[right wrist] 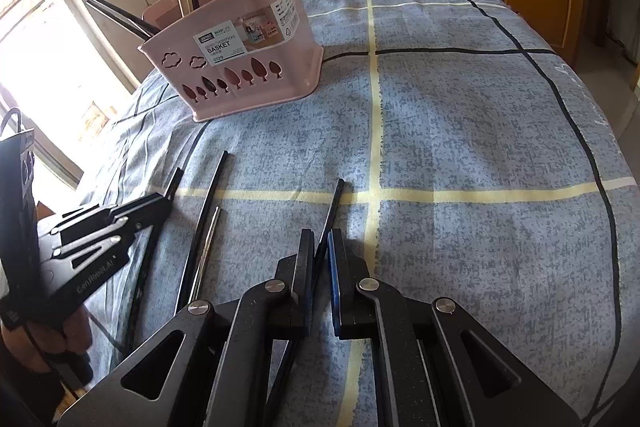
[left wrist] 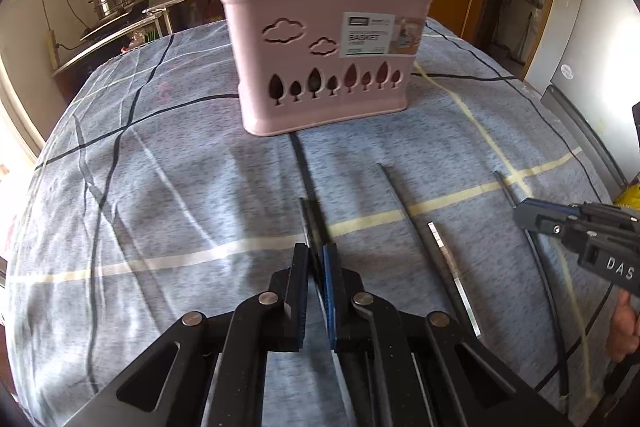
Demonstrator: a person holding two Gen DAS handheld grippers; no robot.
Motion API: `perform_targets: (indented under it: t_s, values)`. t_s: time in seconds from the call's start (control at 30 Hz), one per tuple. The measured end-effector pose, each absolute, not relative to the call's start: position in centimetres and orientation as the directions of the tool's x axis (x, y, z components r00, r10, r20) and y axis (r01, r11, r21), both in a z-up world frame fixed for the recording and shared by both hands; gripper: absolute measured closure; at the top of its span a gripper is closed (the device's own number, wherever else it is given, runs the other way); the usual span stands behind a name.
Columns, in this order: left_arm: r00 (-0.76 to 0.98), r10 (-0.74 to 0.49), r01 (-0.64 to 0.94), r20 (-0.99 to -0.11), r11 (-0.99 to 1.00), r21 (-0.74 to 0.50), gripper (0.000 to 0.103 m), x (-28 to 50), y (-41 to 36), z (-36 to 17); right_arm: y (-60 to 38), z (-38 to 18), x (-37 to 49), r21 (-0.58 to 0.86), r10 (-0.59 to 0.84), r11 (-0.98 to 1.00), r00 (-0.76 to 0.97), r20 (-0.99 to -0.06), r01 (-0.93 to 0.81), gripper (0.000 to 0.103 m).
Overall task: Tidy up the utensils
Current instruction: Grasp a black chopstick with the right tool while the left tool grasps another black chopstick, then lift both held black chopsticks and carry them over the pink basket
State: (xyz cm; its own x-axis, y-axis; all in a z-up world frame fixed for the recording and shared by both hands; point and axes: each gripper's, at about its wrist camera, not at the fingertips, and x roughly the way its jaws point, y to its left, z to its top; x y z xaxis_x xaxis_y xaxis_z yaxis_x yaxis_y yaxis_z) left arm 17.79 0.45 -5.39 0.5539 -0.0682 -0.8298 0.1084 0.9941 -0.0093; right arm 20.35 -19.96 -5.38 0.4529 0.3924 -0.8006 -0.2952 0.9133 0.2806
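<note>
The left gripper (left wrist: 316, 263) pinches a black chopstick (left wrist: 309, 207) pointing toward 12 o'clock at the pink chopstick basket (left wrist: 320, 67) on the checked cloth (left wrist: 160, 167). The right gripper (right wrist: 320, 251) clamps another dark chopstick (right wrist: 334, 203); two more chopsticks (right wrist: 208, 203) lie loose at its 10 o'clock

Both wrist views look low and forward over the blue checked tablecloth (left wrist: 160, 131), sharing the far pink plastic basket (left wrist: 324, 67) (right wrist: 240, 67).

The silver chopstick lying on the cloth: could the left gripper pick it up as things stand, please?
Probably not yet: the left gripper has its jaws closed on a black chopstick. The silver chopstick lies uncovered beside it.
</note>
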Motion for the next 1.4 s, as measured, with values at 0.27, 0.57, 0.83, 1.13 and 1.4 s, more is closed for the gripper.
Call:
perform_targets:
  t_s: [0.27, 0.57, 0.83, 1.13, 1.4]
  values:
    - [0.51, -0.124, 0.081, -0.851, 0.992, -0.096, 0.097, 18.3, 3.2, -5.3, -19.2, -5.2, 20.7, 0.232, 0.353, 0.922, 0.428, -0.832, -0.309, 0.096]
    - [0.483, -0.067, 0.136, -0.873, 0.991, -0.002, 0.089, 19.0, 1.2, -5.2, -17.5, -5.0, 21.4, 0.127, 0.266, 0.934, 0.413, -0.871, -0.334, 0.096]
    - [0.485, -0.082, 0.123, -0.871, 0.992, -0.025, 0.099, 19.3, 1.8, -4.5, -17.4, -4.1, 21.4, 0.135, 0.281, 0.93, 0.426, -0.86, -0.342, 0.097]
    - [0.61, -0.133, 0.105, -0.781, 0.991, -0.086, 0.099, 18.6, 3.6, 1.8, -17.4, 0.9, 20.7, 0.162, 0.344, 0.917, 0.519, -0.782, -0.364, 0.098]
    - [0.722, -0.16, 0.111, -0.673, 0.987, -0.115, 0.099, 18.3, 5.3, 8.0, -17.5, 6.1, 20.4, 0.164, 0.376, 0.914, 0.621, -0.687, -0.372, 0.098]
